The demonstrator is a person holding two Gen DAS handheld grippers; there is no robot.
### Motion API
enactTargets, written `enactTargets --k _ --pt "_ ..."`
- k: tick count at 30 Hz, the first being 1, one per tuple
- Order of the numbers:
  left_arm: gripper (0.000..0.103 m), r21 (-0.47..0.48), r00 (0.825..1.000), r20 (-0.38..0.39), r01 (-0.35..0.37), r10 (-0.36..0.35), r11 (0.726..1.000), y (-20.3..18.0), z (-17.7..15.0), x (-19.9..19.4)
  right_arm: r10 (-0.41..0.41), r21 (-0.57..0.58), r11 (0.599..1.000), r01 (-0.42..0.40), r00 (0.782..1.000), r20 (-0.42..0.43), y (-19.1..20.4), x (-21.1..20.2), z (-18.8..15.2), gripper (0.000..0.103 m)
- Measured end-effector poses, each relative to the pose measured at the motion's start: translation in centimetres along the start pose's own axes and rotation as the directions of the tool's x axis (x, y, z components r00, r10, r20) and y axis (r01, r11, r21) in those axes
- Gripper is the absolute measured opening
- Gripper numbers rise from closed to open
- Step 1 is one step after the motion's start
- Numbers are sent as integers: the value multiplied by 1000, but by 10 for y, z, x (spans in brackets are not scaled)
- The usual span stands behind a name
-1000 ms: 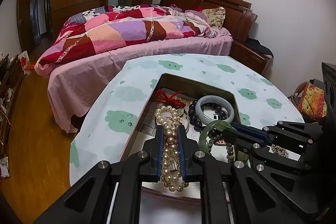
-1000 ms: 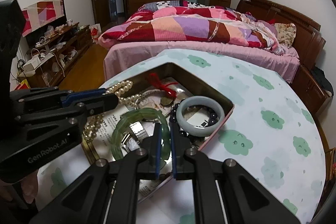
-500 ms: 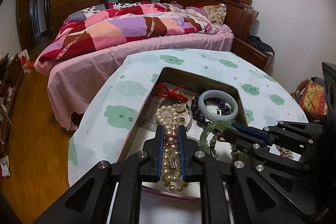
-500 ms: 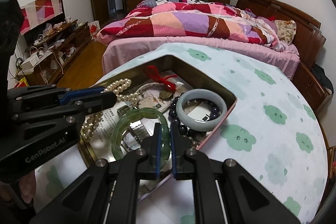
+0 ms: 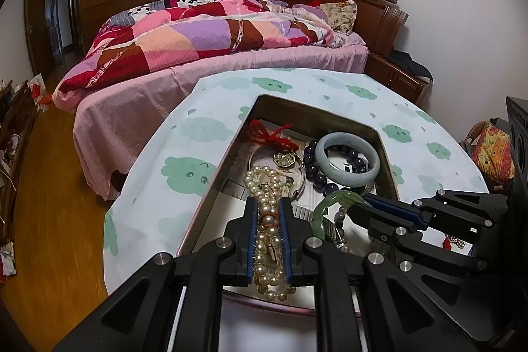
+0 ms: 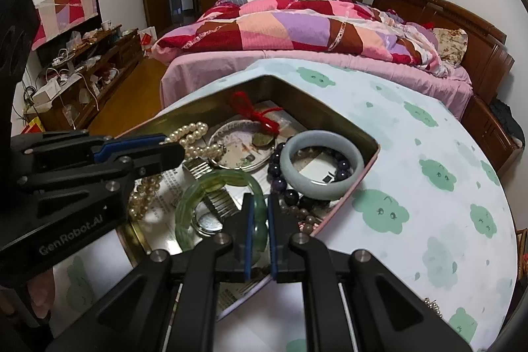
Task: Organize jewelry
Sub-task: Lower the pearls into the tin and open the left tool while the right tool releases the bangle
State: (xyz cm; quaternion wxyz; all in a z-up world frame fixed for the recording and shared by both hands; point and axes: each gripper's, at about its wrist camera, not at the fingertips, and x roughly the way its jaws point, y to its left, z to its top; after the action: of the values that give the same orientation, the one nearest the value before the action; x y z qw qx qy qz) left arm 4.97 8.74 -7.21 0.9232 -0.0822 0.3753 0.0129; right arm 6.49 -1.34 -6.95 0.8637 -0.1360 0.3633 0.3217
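A metal tin (image 5: 316,112) (image 6: 333,117) holds jewelry on the round table. My left gripper (image 5: 268,203) is shut on a pearl necklace (image 5: 268,230), whose loops (image 6: 194,137) lie in the tin. My right gripper (image 6: 259,203) is shut on a green glass bangle (image 6: 217,180), which also shows in the left wrist view (image 5: 330,203). A pale jade bangle (image 5: 346,160) (image 6: 323,167) rests on dark purple beads (image 6: 283,174). A red cord with a brass charm (image 5: 283,154) (image 6: 260,124) lies at the tin's far end.
The table (image 5: 198,134) (image 6: 429,187) has a white cloth with green cloud prints. A bed with a patchwork quilt (image 5: 214,35) stands just behind it. A small beaded piece (image 6: 432,307) lies on the cloth at the right. A low cabinet (image 6: 85,68) lines the left wall.
Both grippers have lifted and tilted slightly, keeping the pearls and the green bangle in their grip; the tin sits a little farther ahead in both views.
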Motion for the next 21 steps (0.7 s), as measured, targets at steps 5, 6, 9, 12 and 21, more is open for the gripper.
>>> enactTargets --k 5,6,9,12,21 --pt "12 -9 1000 -11 0 0 1000 2 -1 3 -2 3 1000 2 1000 -6 0 3 -1 10" --pt "12 -10 1000 -10 -1 1 1000 3 -1 3 -3 5 1000 3 1000 -7 -1 3 -1 10" --pt "12 -14 1000 -9 -2 1 1000 4 -1 2 -6 5 1000 6 1000 -6 -1 3 -1 10" --pt "12 -12 1000 -9 -1 1 1000 4 -1 2 -7 4 1000 7 1000 -4 -2 3 -2 10" --pt "12 -18 1000 -11 -4 4 1000 4 -1 3 3 9 1000 -3 1000 -4 -2 3 -3 11"
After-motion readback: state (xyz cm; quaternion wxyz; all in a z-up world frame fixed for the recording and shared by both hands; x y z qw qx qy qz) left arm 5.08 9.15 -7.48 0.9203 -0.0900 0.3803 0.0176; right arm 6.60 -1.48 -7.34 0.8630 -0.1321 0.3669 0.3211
